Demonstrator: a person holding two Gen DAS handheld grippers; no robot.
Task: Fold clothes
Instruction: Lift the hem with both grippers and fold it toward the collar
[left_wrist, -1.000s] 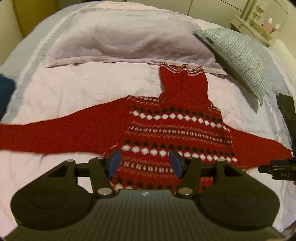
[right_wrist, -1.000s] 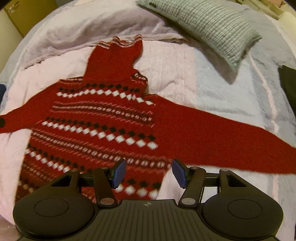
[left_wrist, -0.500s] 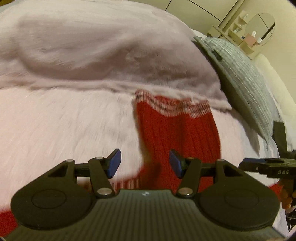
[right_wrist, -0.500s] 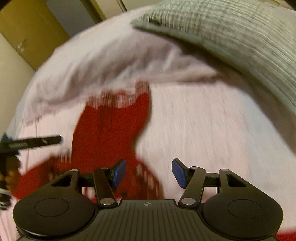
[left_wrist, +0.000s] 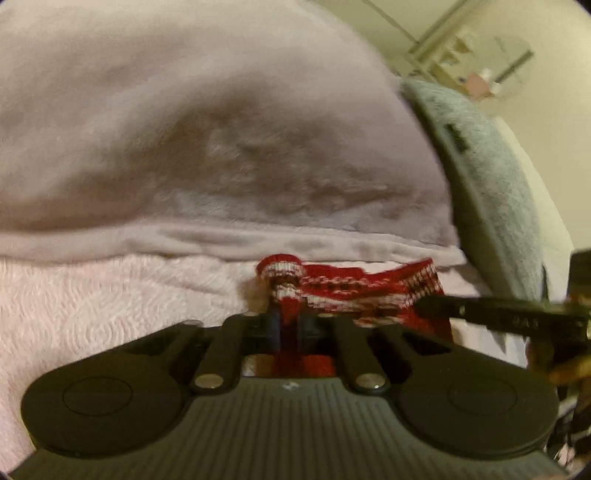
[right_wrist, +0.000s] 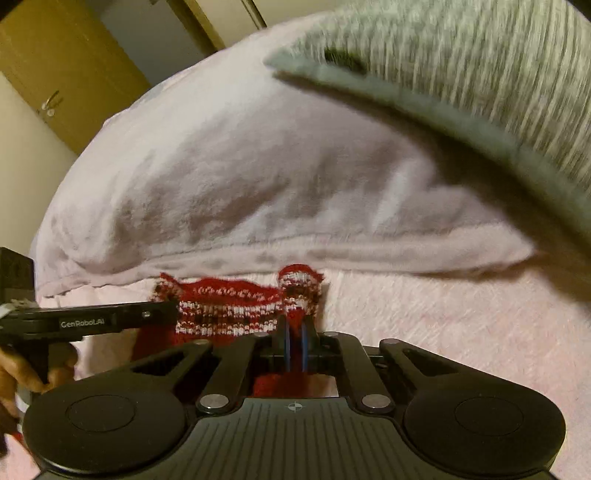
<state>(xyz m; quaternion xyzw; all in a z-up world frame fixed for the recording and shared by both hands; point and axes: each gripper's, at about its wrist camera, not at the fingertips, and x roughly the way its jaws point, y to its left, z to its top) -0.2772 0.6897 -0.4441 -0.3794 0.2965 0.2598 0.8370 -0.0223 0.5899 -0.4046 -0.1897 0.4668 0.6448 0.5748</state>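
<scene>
Where pillows (left_wrist: 184, 129) crowd pink bedspread (left_wrist: 92, 295)

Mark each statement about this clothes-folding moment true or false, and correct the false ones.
1. The left gripper is shut on the red sweater. True.
2. The right gripper is open, clear of the sweater. False: it is shut on the sweater's patterned edge.
3. A grey pillow lies on the lilac pillow. True.
4. The sweater covers the lilac pillow. False: it lies in front of that pillow, on the pink bedspread.
5. The right gripper's fingers carry blue pads. True.
</scene>
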